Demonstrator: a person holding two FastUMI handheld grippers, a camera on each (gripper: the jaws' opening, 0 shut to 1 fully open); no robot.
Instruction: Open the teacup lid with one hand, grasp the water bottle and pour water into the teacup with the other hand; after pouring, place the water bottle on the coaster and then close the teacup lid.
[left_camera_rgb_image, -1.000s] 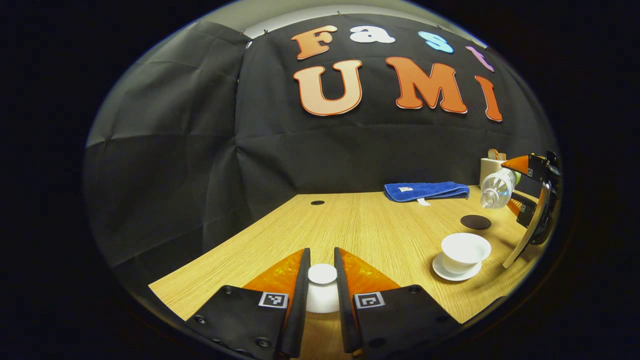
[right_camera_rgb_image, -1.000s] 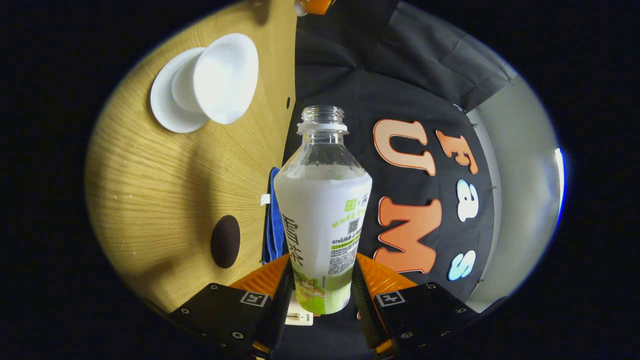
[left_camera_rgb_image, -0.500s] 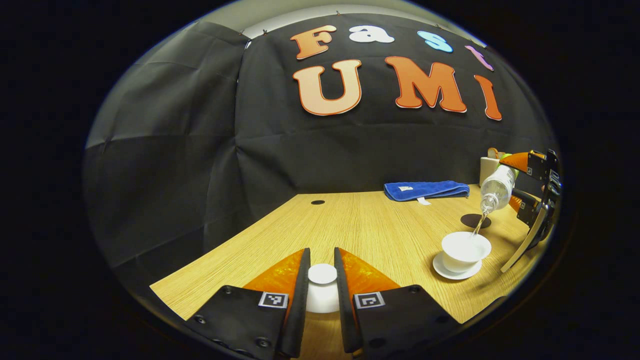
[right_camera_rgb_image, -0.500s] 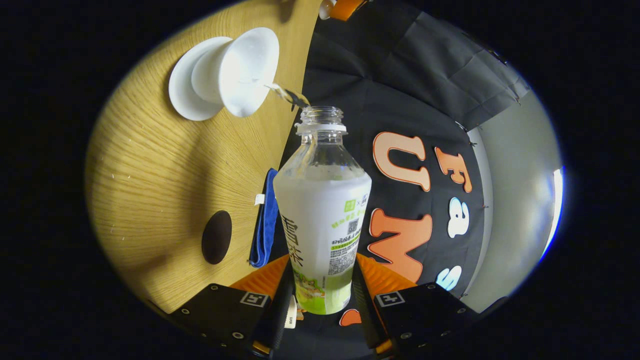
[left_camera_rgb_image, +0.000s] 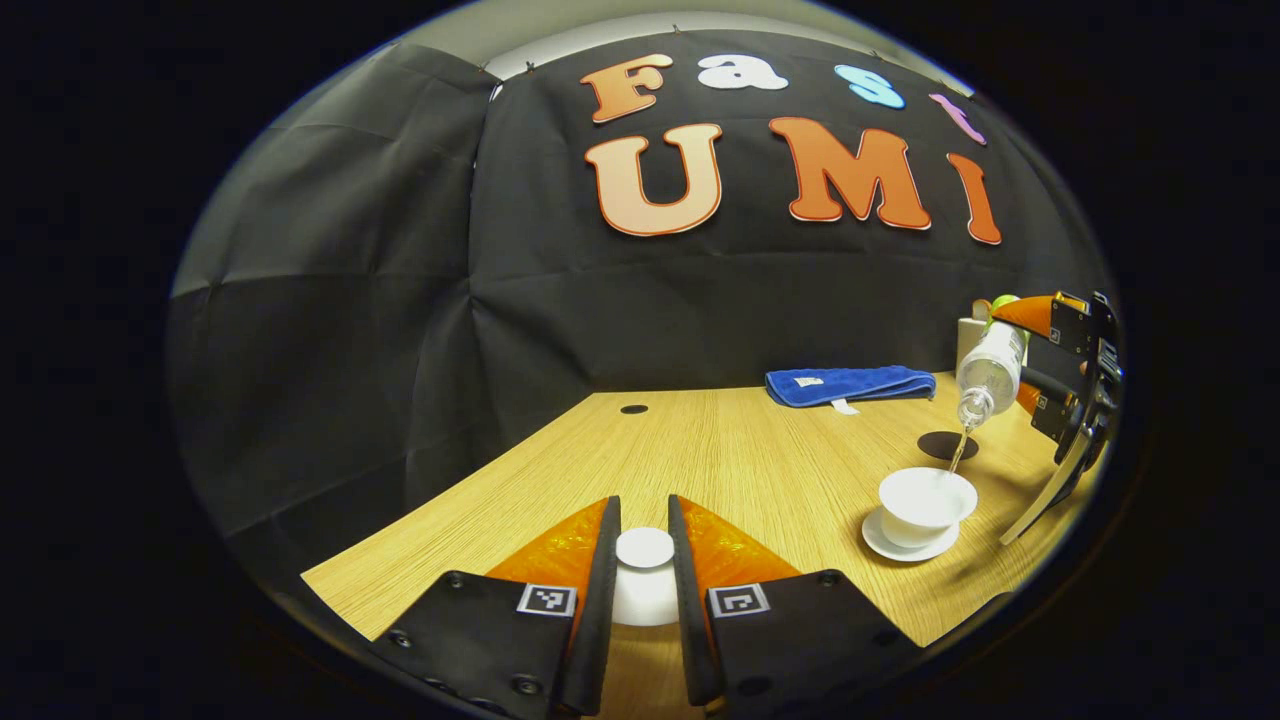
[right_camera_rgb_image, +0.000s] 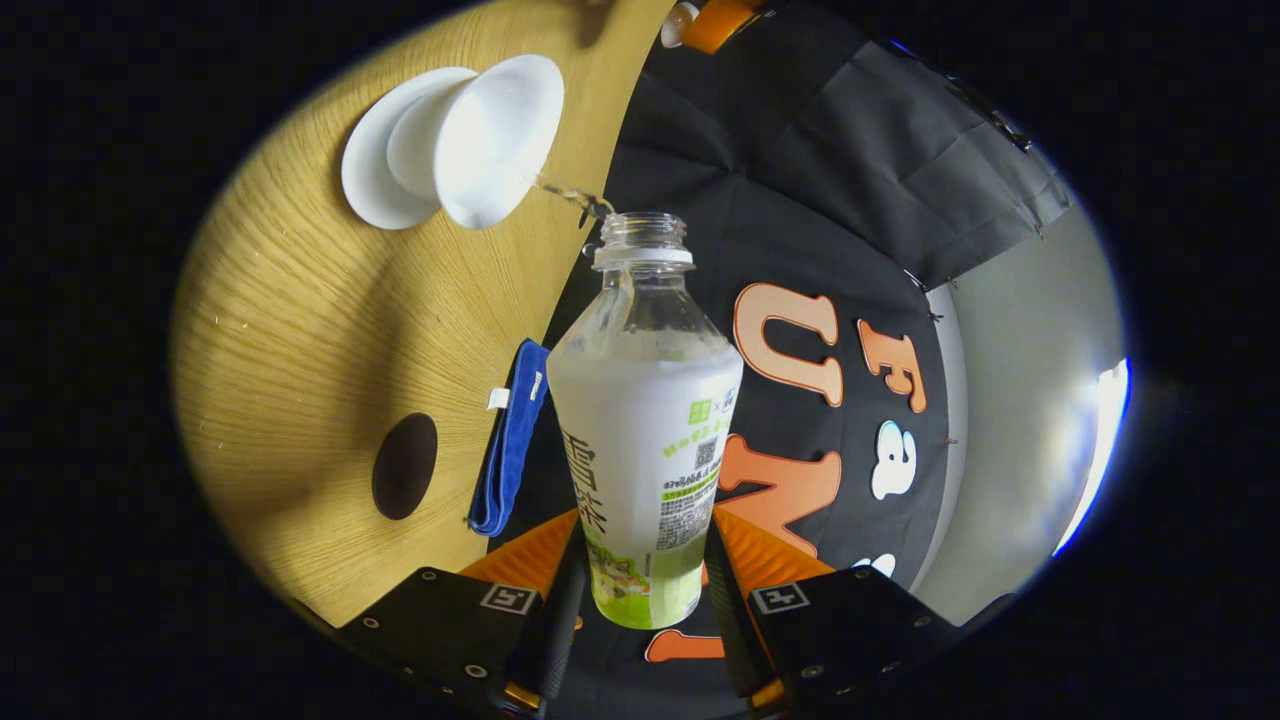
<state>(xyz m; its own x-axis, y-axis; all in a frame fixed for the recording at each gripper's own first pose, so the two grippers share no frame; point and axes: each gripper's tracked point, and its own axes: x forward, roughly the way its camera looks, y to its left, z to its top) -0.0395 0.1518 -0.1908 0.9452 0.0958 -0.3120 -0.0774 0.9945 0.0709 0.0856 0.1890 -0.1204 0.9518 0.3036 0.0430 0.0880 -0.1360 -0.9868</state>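
My left gripper (left_camera_rgb_image: 642, 560) is shut on the white teacup lid (left_camera_rgb_image: 644, 575), held low over the wooden table (left_camera_rgb_image: 720, 455). At the right of the left gripper view stands the white teacup (left_camera_rgb_image: 926, 502) on its saucer (left_camera_rgb_image: 905, 546), uncovered. My right gripper (right_camera_rgb_image: 640, 580) is shut on the open water bottle (right_camera_rgb_image: 645, 420), tipped well over toward the teacup (right_camera_rgb_image: 480, 135). A thin stream of water runs from the bottle mouth (left_camera_rgb_image: 970, 405) into the cup. The dark round coaster (left_camera_rgb_image: 947, 445) lies just behind the cup, bare.
A folded blue towel (left_camera_rgb_image: 850, 383) lies at the back of the table near the black cloth wall. A white holder (left_camera_rgb_image: 972, 335) stands behind the bottle at the far right. A small dark hole (left_camera_rgb_image: 633, 409) marks the tabletop at the back.
The bottle has tipped further over and water now streams from it into the teacup; a second ago no water ran. My left gripper holds the lid in the same spot.
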